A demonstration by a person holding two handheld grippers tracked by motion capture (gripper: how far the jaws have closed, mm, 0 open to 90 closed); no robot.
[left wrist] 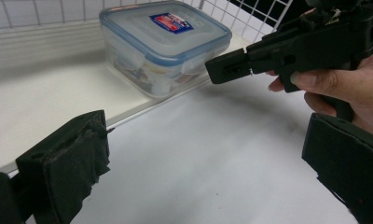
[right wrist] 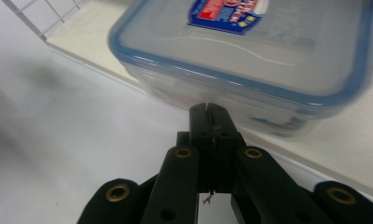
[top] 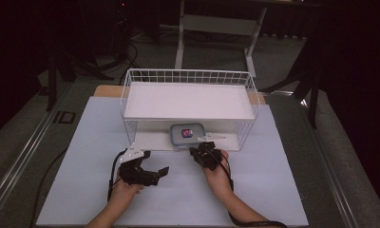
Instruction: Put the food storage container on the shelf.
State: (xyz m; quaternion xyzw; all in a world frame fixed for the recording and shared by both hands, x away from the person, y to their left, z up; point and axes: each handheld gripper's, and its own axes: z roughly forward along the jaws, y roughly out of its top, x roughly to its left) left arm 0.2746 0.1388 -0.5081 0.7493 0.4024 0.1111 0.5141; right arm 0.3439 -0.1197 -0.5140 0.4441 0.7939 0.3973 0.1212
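A clear plastic food container (top: 187, 133) with a blue-rimmed lid and a red and blue label sits on the lower board of a white wire rack (top: 131, 80). In the left gripper view, the container (left wrist: 163, 44) lies ahead with something inside. My right gripper (top: 201, 153) is shut with nothing between its jaws. Its tip (right wrist: 208, 109) points at the near side wall of the container (right wrist: 268, 56); I cannot tell whether they touch. My left gripper (top: 156, 164) stands wide open over the table to the left, empty (left wrist: 205, 140). The right gripper (left wrist: 219, 70) crosses in front of it.
The rack's upper shelf board (top: 188, 99) overhangs the container, leaving a low gap. Wire mesh closes the rack's sides and back. A white mat (top: 83, 142) covers the table, and a desk frame (top: 216, 23) stands on the dark floor behind.
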